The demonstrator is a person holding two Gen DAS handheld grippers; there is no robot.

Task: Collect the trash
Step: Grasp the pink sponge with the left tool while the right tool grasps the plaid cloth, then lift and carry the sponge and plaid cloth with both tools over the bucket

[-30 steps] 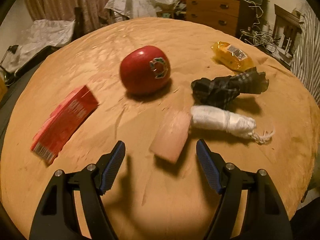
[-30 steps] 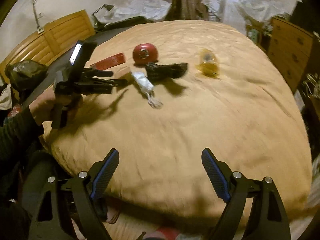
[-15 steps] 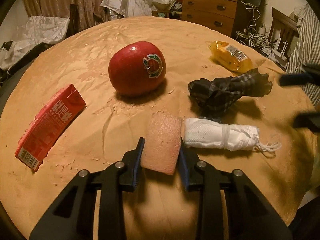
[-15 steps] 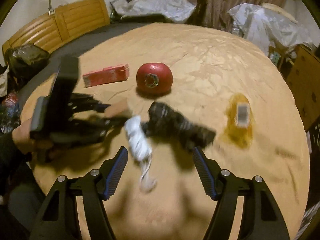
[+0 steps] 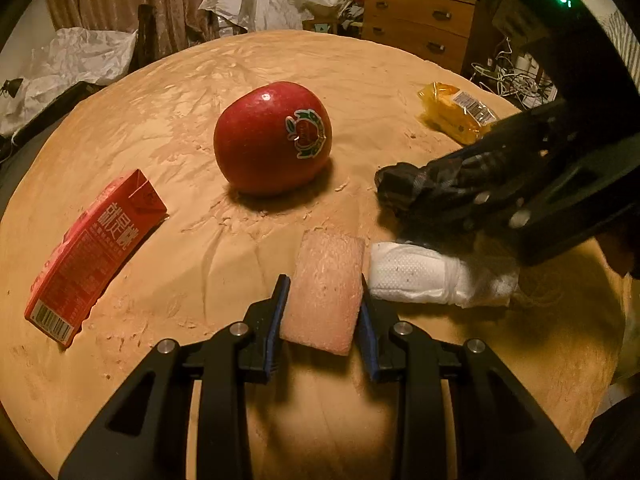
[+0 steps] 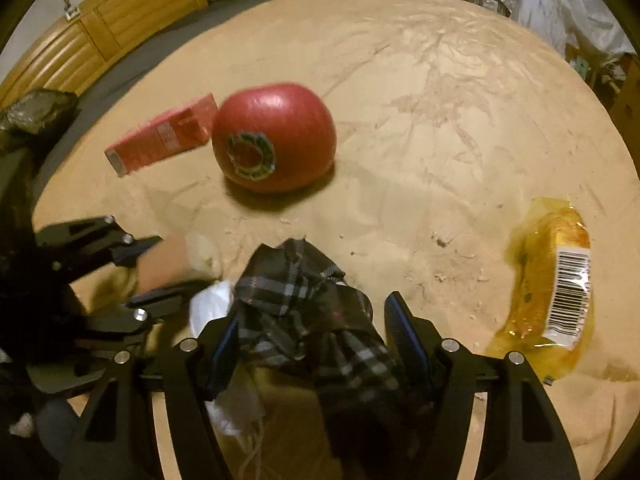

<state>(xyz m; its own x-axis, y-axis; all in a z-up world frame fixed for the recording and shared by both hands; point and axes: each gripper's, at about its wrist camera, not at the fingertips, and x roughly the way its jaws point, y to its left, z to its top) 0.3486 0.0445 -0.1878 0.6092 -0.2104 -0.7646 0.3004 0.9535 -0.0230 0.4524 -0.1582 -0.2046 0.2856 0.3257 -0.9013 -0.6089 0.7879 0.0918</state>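
Round tan table [image 5: 168, 128] holds a red apple [image 5: 273, 138] far centre, while the left gripper [image 5: 322, 312] jaws pinch a pink sponge [image 5: 326, 292] near centre and the right gripper [image 6: 312, 344] jaws straddle, not yet closed on, a dark plaid cloth [image 6: 304, 300], likely mid-pickup; lifting comes next.

At frame centre the apple [image 5: 272, 138] has glossy red skin with a paper-like sticker, and the pink sponge [image 5: 325, 292] below it looks matt and coarse. The plaid cloth [image 6: 308, 304] is soft woven fabric, the yellow wrapper [image 6: 552, 288] at right shiny crinkled plastic, and the table [image 5: 400, 76] covering matt and wrinkled.
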